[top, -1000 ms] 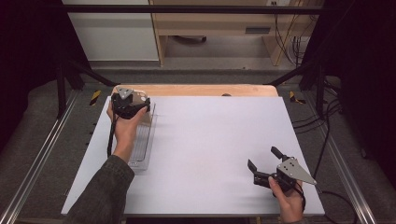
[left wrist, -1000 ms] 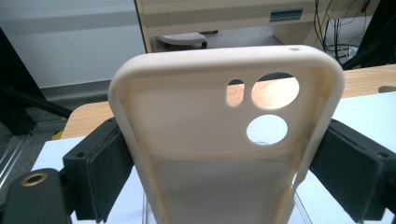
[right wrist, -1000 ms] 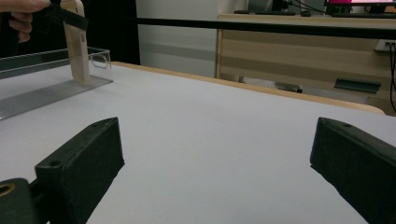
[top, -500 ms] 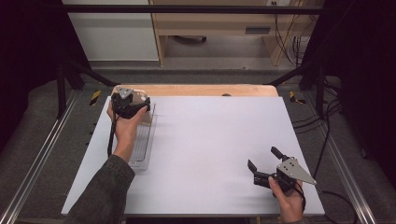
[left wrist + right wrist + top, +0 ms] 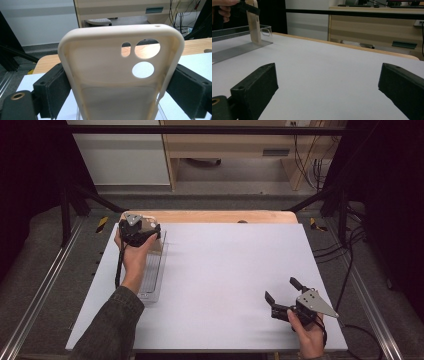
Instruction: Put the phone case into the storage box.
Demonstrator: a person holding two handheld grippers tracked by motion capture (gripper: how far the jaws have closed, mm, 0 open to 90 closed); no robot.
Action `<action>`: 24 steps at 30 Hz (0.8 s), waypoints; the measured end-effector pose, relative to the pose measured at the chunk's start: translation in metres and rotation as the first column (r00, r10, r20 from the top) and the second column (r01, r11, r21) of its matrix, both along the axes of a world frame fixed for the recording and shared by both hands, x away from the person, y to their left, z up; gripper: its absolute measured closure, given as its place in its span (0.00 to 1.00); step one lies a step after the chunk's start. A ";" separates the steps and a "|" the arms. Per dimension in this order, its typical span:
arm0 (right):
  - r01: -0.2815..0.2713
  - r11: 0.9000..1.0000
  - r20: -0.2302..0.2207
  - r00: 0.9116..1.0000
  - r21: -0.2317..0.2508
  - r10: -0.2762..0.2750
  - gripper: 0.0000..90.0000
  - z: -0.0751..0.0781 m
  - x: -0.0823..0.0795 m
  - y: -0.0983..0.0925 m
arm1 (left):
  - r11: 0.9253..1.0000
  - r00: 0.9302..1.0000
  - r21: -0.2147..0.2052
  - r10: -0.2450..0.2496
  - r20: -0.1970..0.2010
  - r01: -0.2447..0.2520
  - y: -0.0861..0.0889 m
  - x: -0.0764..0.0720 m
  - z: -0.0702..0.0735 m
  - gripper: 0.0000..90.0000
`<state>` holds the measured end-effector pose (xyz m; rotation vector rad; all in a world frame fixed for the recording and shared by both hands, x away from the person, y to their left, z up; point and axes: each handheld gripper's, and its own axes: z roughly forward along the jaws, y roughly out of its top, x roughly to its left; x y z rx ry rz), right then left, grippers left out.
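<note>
Your left gripper (image 5: 141,231) sits at about ten o'clock on the worktop (image 5: 225,270), near the far left corner, and its jaws are closed on the two long edges of a cream phone case (image 5: 120,72). In the left gripper view the case stands upright between the black jaws with its hollow inner side facing the camera and its camera cut-outs near the top. In the right gripper view the case's lower end reaches down into a clear plastic tray (image 5: 239,45); whether it touches the tray floor you cannot tell. In the high view that tray (image 5: 152,275) lies along the left side of the worktop, partly under your left hand (image 5: 134,257). Your right gripper (image 5: 281,292) rests at about five o'clock, well apart from the case, its jaws spread wide and holding nothing.
</note>
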<state>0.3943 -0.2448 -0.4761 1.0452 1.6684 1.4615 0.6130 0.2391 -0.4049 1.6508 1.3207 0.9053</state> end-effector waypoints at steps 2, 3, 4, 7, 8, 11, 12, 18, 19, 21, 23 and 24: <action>0.001 1.000 -0.001 1.000 0.001 -0.001 0.03 0.000 0.000 0.000 | 1.000 1.000 -0.004 0.001 0.001 -0.001 0.000 0.000 0.000 0.11; 0.002 1.000 -0.001 1.000 0.001 -0.002 0.03 0.000 0.000 0.000 | 1.000 1.000 -0.007 0.003 0.001 -0.003 0.001 0.001 0.000 0.11; 0.002 1.000 0.000 1.000 0.000 -0.002 0.03 0.000 0.000 0.000 | 1.000 1.000 -0.009 0.004 0.002 -0.004 0.001 0.001 0.000 0.11; 0.001 1.000 0.000 1.000 0.000 -0.001 0.03 0.000 0.000 0.000 | 1.000 1.000 -0.011 0.003 0.003 -0.003 0.001 0.001 0.000 0.11; 0.000 1.000 -0.001 1.000 0.000 0.000 0.03 0.000 0.000 0.000 | 1.000 1.000 -0.011 0.004 0.003 -0.004 0.001 0.001 0.000 0.11; -0.001 1.000 -0.001 1.000 -0.002 0.001 0.03 0.000 0.000 0.000 | 1.000 1.000 -0.009 0.003 0.005 -0.003 0.001 0.001 -0.001 0.11; -0.001 1.000 -0.001 1.000 -0.001 0.001 0.03 0.000 0.000 0.000 | 1.000 1.000 -0.007 0.002 0.005 -0.002 0.000 0.001 -0.001 0.11; 0.000 1.000 -0.002 1.000 0.001 0.000 0.03 0.000 0.000 0.000 | 1.000 1.000 -0.007 0.004 0.006 -0.004 0.000 0.002 -0.001 0.11; -0.001 1.000 -0.002 1.000 0.001 0.001 0.03 0.000 0.000 0.000 | 1.000 1.000 -0.008 0.005 0.006 -0.005 0.000 0.002 -0.001 0.11; -0.001 1.000 -0.002 1.000 0.000 0.001 0.03 0.000 0.000 0.000 | 1.000 1.000 -0.008 0.004 0.007 -0.004 0.000 0.002 -0.001 0.11; -0.001 1.000 -0.002 1.000 0.000 0.001 0.03 0.000 0.000 0.000 | 1.000 1.000 -0.008 0.005 0.006 -0.005 0.000 0.002 -0.001 0.11; -0.001 1.000 -0.003 1.000 0.000 0.001 0.03 0.000 0.000 0.000 | 1.000 1.000 -0.003 0.004 0.006 -0.004 0.000 0.002 -0.001 0.11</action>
